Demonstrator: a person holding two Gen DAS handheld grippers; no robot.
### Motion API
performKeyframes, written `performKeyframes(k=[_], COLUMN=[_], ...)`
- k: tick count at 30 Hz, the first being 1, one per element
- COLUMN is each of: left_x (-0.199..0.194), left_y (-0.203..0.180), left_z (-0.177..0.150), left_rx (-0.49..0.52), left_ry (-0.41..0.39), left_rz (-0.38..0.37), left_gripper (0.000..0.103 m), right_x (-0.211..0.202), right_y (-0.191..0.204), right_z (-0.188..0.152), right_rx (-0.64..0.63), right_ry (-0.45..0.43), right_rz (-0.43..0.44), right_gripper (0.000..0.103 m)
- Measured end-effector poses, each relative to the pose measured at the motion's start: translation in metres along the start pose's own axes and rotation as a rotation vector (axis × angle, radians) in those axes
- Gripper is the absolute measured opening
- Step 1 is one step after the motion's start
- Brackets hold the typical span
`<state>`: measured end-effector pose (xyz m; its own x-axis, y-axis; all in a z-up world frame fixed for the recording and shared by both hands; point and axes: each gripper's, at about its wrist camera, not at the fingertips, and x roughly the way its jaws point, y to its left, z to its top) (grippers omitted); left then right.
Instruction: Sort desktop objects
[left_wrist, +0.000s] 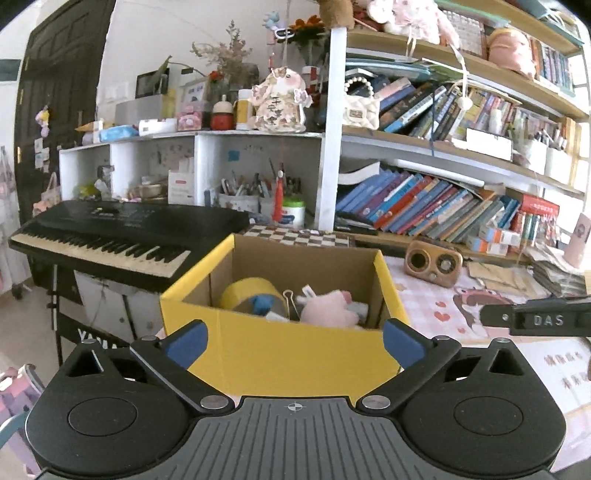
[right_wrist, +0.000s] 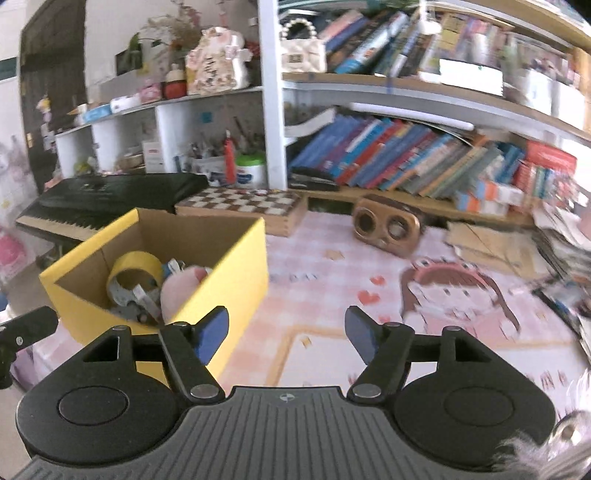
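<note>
A yellow cardboard box (left_wrist: 280, 354) stands on the desk right in front of my left gripper (left_wrist: 293, 341), which is open and empty, its blue pads level with the box's near wall. Inside lie a yellow tape roll (left_wrist: 251, 293), a pink plush toy (left_wrist: 330, 308), a binder clip (left_wrist: 290, 297) and a small blue thing. In the right wrist view the box (right_wrist: 236, 273) sits to the left with the tape roll (right_wrist: 135, 271) and plush (right_wrist: 183, 286) inside. My right gripper (right_wrist: 286, 334) is open and empty over the pink desk mat (right_wrist: 332, 280).
A wooden speaker (right_wrist: 386, 225) and a chessboard box (right_wrist: 243, 206) sit at the back of the desk. Papers and cardboard (right_wrist: 495, 247) pile at the right. A black keyboard (left_wrist: 110, 236) stands left of the desk. Bookshelves rise behind.
</note>
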<state>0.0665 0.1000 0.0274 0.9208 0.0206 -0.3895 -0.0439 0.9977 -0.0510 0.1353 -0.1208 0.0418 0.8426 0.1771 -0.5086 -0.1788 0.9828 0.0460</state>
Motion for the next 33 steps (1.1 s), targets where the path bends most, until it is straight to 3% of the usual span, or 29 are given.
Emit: performKeyframes(k=[7,11,19,33], left_x=[-0.021,-0.028,-0.042,-0.050], left_y=[-0.005,-0.011,-0.016,-0.022], left_z=[-0.015,-0.025,-0.040,-0.044], left_rx=[0.021,0.049,0.084,0.092], left_ry=[0.020,0.056,0.091,0.118], left_rz=[-0.009,-0.013,-0.056,-0.117], left_gripper=[0.103,0.103,0.103,0.103], right_x=[-0.039,-0.058,-0.086,-0.104], right_y=[0.002,0.004,0.008,0.009], right_z=[-0.035,-0.051,-0.080,-0.101], right_rx=[0.040,0.050,0.080,0.120], right_ry=[0.009,0.013,0.053,0.110], right_rz=[-0.057,-0.078,-0.103,-0.153], right_gripper=[0.074,0.084,0.086,0.103])
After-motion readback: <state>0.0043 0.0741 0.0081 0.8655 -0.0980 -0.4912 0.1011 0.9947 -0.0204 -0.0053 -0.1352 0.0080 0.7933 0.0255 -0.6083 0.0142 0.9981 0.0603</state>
